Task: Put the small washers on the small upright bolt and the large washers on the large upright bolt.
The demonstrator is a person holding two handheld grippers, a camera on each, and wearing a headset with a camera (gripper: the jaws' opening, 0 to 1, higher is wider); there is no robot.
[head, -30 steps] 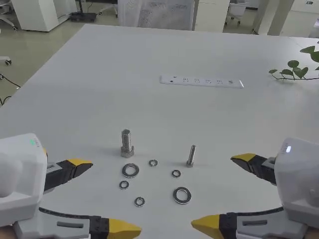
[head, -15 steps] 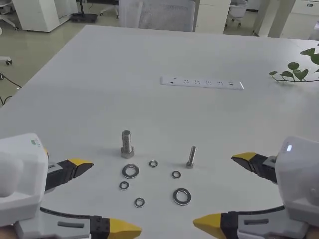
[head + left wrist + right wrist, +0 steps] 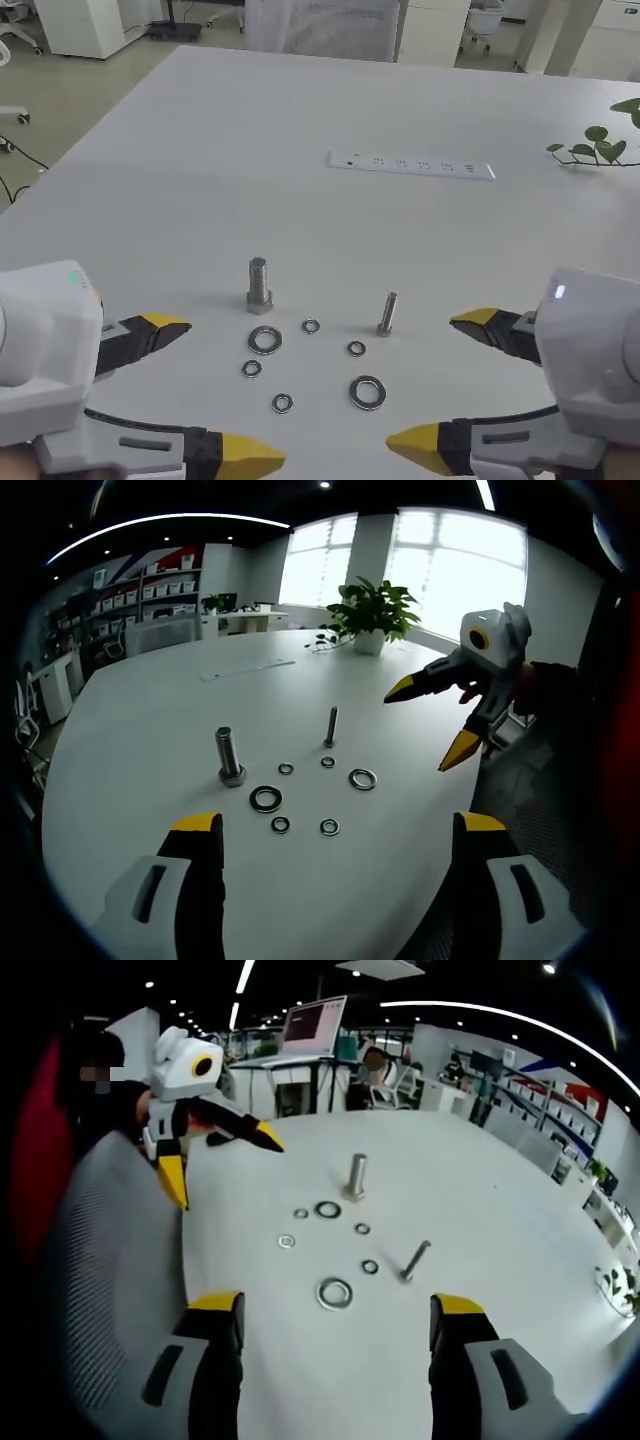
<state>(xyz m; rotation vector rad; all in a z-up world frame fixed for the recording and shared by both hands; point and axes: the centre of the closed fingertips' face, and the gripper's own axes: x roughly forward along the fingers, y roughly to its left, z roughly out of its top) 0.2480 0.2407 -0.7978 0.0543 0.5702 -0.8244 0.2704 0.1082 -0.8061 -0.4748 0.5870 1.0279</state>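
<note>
L gripper [image 3: 220, 392] & R gripper [image 3: 428, 380]: jaws wide, empty. Washers [image 3: 265, 340] lie flat near big bolt [image 3: 259, 285], small bolt [image 3: 387, 313].

Bright, even office light; windows [image 3: 450, 560] blown white; table [image 3: 300, 150] shadows faint; gripper views bend at edges, slightly soft.

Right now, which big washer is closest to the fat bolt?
The large washer lying just in front of the large bolt. The other large washer lies farther off, nearer the small bolt.
</note>
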